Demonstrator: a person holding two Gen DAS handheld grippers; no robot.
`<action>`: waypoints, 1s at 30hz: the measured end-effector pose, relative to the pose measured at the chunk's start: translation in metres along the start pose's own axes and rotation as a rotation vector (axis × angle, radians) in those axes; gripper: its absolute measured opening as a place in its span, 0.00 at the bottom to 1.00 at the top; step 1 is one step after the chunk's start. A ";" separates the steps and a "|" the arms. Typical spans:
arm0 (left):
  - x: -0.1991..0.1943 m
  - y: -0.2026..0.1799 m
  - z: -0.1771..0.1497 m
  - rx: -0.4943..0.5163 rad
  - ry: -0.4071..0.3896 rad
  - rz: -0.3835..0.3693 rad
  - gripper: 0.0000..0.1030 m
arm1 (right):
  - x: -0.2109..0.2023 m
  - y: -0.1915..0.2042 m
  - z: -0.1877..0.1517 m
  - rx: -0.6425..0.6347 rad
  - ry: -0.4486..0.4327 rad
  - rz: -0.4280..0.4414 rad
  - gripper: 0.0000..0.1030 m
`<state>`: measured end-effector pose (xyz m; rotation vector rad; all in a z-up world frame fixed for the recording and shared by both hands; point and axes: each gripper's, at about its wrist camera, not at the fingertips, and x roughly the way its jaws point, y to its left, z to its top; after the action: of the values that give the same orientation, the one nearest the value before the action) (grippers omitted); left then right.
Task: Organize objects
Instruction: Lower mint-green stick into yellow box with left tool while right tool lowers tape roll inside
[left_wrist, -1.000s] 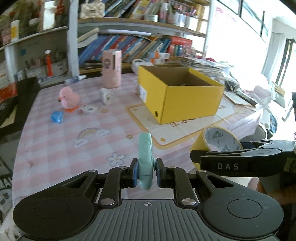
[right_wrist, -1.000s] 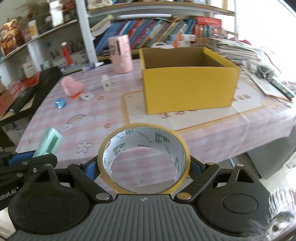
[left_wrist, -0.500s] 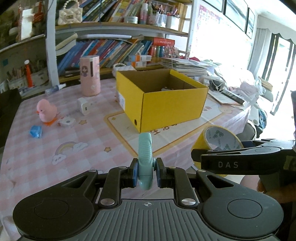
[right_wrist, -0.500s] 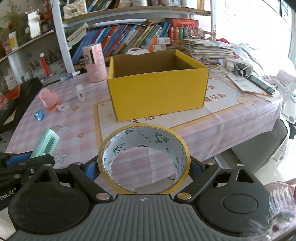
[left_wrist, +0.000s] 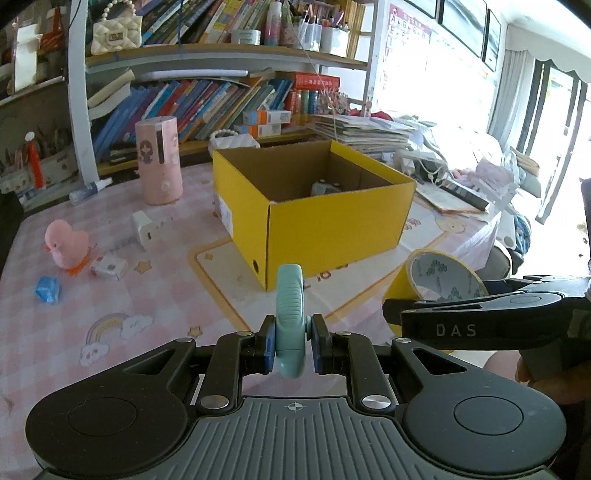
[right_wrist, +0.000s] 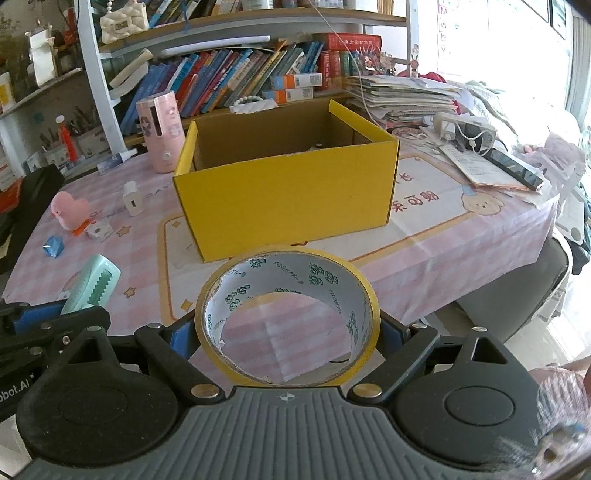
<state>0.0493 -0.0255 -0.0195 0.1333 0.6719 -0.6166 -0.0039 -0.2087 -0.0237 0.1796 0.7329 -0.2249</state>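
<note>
The left gripper (left_wrist: 290, 345) is clamping a mint clip (left_wrist: 290, 325) between its pads, the clip standing upright; the right gripper (right_wrist: 287, 328) is gripping a tape roll (right_wrist: 287, 317), jaws spread wide around it; both are hovering near the table's (left_wrist: 155, 295) near edge, the tape to the right of the clip; the yellow box (right_wrist: 284, 199) is sitting open farther in; a pink duck (left_wrist: 66, 243) and a pink cylinder (left_wrist: 159, 160) are standing far left.
</note>
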 end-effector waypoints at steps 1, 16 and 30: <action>0.003 -0.001 0.003 0.002 -0.004 0.001 0.17 | 0.002 -0.001 0.003 -0.002 -0.001 0.000 0.88; 0.055 -0.025 0.066 0.031 -0.106 0.028 0.17 | 0.024 -0.032 0.078 -0.087 -0.157 0.020 0.88; 0.112 -0.033 0.126 0.010 -0.138 0.139 0.17 | 0.091 -0.068 0.166 -0.187 -0.259 0.111 0.88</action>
<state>0.1668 -0.1461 0.0122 0.1437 0.5215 -0.4908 0.1499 -0.3267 0.0294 0.0120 0.4816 -0.0707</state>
